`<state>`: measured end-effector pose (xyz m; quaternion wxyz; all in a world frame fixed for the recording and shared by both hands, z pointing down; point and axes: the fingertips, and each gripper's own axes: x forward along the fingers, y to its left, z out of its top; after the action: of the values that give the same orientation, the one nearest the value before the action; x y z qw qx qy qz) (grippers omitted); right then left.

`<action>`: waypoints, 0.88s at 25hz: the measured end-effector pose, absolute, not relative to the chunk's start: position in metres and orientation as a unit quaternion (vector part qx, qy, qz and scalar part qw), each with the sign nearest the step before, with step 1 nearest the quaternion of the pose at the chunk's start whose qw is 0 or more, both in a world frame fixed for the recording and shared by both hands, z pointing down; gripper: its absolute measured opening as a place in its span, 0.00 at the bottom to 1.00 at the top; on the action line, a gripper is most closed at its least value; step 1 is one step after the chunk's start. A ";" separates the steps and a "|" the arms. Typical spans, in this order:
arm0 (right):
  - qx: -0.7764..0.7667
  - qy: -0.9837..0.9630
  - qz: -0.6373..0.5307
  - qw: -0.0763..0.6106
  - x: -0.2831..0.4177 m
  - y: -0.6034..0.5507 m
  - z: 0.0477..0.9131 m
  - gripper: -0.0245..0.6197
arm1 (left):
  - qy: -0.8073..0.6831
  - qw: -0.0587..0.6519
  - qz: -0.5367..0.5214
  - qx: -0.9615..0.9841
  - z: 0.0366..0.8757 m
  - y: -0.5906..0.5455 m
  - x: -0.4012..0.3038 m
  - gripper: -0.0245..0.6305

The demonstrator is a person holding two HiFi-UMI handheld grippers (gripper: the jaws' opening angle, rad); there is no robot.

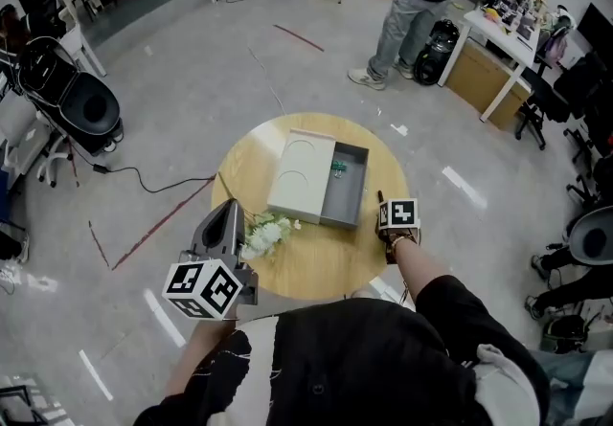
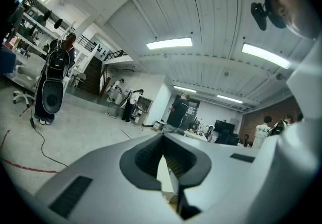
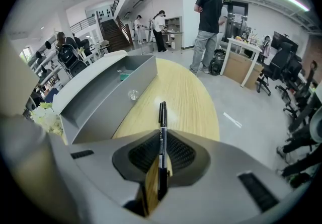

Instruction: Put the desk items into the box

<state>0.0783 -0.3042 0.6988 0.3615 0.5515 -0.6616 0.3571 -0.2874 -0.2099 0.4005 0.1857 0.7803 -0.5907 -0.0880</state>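
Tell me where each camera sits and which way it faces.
Head view: on the person's head, steeply down at the table, box, left gripper and right gripper; arms and torso show.
Left gripper view: rides that gripper, tilted up toward the ceiling; its shut, empty jaws show.
Right gripper view: rides that gripper, along the table past the box; jaws clamped on a pen.
Shared: head and right gripper views show table and box.

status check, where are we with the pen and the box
Right gripper shut on black pen, beside box. Left gripper shut, empty, near white flowers. Nothing between pen and box.
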 end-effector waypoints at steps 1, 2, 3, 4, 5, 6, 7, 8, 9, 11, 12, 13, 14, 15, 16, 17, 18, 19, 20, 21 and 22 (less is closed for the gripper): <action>0.553 -0.660 0.361 0.358 0.079 -0.304 0.698 0.11 | -0.590 0.185 -0.088 0.781 0.399 -0.210 -0.287 0.05; 0.553 -0.660 0.364 0.355 0.078 -0.303 0.697 0.11 | -0.590 0.185 -0.089 0.781 0.398 -0.211 -0.287 0.05; 0.554 -0.659 0.366 0.353 0.078 -0.302 0.696 0.11 | -0.590 0.186 -0.089 0.781 0.397 -0.211 -0.286 0.05; 0.554 -0.659 0.368 0.351 0.079 -0.301 0.696 0.11 | -0.589 0.186 -0.089 0.781 0.397 -0.212 -0.285 0.05; 0.554 -0.659 0.370 0.349 0.079 -0.300 0.696 0.11 | -0.589 0.186 -0.089 0.781 0.398 -0.212 -0.284 0.05; 0.554 -0.659 0.373 0.345 0.079 -0.300 0.697 0.11 | -0.588 0.187 -0.089 0.782 0.398 -0.213 -0.283 0.05; 0.555 -0.658 0.377 0.341 0.080 -0.299 0.697 0.11 | -0.588 0.187 -0.090 0.782 0.399 -0.213 -0.282 0.05; 0.557 -0.657 0.382 0.336 0.080 -0.298 0.698 0.11 | -0.587 0.187 -0.090 0.783 0.400 -0.214 -0.282 0.05; 0.558 -0.656 0.386 0.331 0.081 -0.298 0.698 0.11 | -0.586 0.187 -0.091 0.783 0.399 -0.215 -0.281 0.05; 0.559 -0.655 0.391 0.324 0.081 -0.296 0.698 0.11 | -0.585 0.186 -0.092 0.784 0.398 -0.216 -0.280 0.05; 0.559 -0.655 0.393 0.322 0.081 -0.295 0.697 0.11 | -0.584 0.186 -0.092 0.785 0.397 -0.217 -0.279 0.05; 0.558 -0.655 0.396 0.320 0.080 -0.294 0.697 0.11 | -0.583 0.187 -0.092 0.785 0.397 -0.217 -0.277 0.05; 0.557 -0.655 0.399 0.318 0.080 -0.292 0.697 0.11 | -0.581 0.187 -0.092 0.786 0.397 -0.218 -0.276 0.05; 0.556 -0.655 0.402 0.316 0.080 -0.290 0.697 0.11 | -0.579 0.188 -0.092 0.788 0.396 -0.219 -0.274 0.05; 0.556 -0.655 0.404 0.314 0.080 -0.288 0.697 0.11 | -0.577 0.188 -0.092 0.790 0.396 -0.220 -0.272 0.05; 0.557 -0.655 0.406 0.311 0.081 -0.286 0.697 0.11 | -0.575 0.188 -0.092 0.791 0.396 -0.220 -0.270 0.05; 0.558 -0.654 0.408 0.308 0.082 -0.284 0.697 0.11 | -0.573 0.187 -0.092 0.793 0.395 -0.221 -0.268 0.05; 0.559 -0.653 0.410 0.305 0.082 -0.281 0.697 0.11 | -0.571 0.186 -0.093 0.794 0.394 -0.222 -0.267 0.05; 0.560 -0.653 0.412 0.302 0.082 -0.278 0.696 0.11 | -0.570 0.185 -0.094 0.795 0.393 -0.222 -0.266 0.05; 0.560 -0.653 0.413 0.299 0.082 -0.276 0.696 0.11 | -0.568 0.185 -0.094 0.797 0.392 -0.223 -0.264 0.05; 0.560 -0.653 0.414 0.297 0.081 -0.273 0.696 0.11 | -0.566 0.185 -0.094 0.798 0.392 -0.223 -0.263 0.05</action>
<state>0.0815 -0.2730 0.6957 0.2969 0.5599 -0.6534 0.4141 -0.2626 -0.2233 0.3918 0.1845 0.7981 -0.5658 -0.0942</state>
